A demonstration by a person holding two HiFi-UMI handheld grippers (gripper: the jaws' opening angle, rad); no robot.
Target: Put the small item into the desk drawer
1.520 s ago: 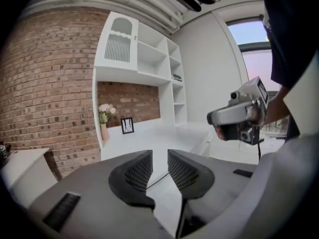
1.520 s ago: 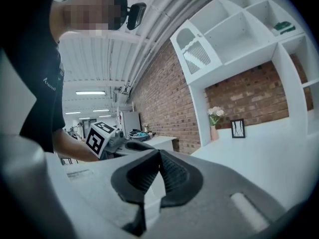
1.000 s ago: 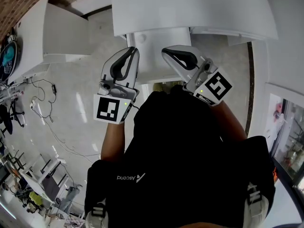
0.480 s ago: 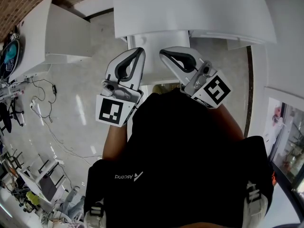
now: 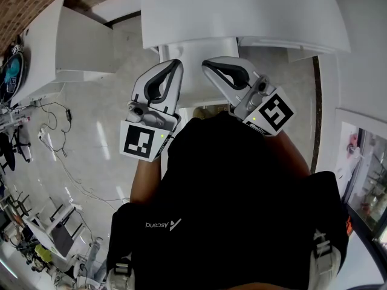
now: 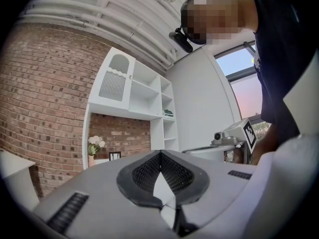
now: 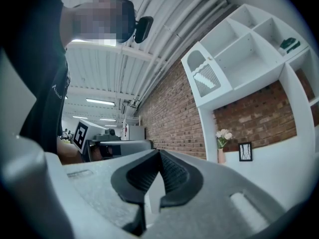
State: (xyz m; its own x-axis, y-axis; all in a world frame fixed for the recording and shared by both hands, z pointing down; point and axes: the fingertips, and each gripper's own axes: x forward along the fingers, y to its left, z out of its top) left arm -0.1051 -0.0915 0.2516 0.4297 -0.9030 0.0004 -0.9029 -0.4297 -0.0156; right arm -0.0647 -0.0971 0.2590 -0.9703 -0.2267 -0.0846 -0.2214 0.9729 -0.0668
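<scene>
In the head view my left gripper (image 5: 176,62) and right gripper (image 5: 206,64) are side by side in front of the person's dark shirt, pointing toward the white desk (image 5: 242,14). A white unit (image 5: 199,56) under the desktop lies just beyond the tips; I cannot tell whether it is the drawer. In the left gripper view the left gripper (image 6: 160,153) has its dark pads meeting, with nothing between them. The right gripper (image 7: 159,151) looks the same in its own view. Both point up at the room. No small item shows in any view.
A white shelf unit (image 6: 134,96) stands against a brick wall (image 6: 45,98), with a vase of flowers (image 6: 93,145) and a small frame (image 7: 244,152). A white cabinet (image 5: 66,41) is at the left, cables (image 5: 54,122) lie on the glossy floor, and a glass-fronted unit (image 5: 363,174) is at the right.
Both grippers stay in front of the torso and have shifted only slightly. The right one has edged a little to the left. Nothing was picked up or released.
</scene>
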